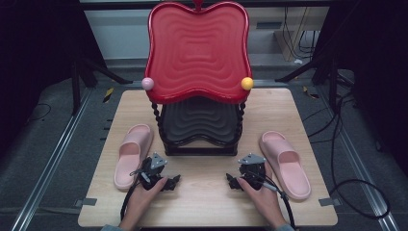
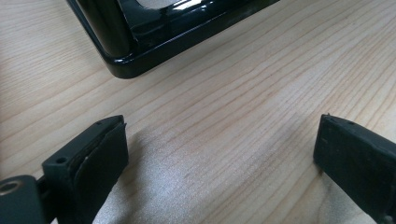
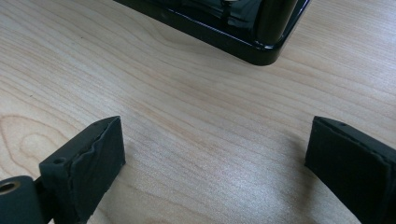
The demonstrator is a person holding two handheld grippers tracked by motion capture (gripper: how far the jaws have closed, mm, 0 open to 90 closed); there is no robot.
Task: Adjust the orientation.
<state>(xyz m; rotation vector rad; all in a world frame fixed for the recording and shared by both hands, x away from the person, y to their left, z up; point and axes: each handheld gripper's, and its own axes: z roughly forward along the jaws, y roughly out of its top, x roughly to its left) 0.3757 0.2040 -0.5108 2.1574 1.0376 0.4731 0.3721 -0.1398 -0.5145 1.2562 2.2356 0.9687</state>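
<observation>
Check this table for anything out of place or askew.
The two pink slippers are split up: the left slipper and right slipper lie on opposite sides of the rack, toes angled inward. Nothing looks spilled or damaged.

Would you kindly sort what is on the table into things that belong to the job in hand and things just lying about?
Belonging to the job:
- left slipper, nearest the open left tool
- right slipper, nearest the open right tool

Possibly part of it, otherwise standing by:
- two-tier rack with red tray
- wooden table
</observation>
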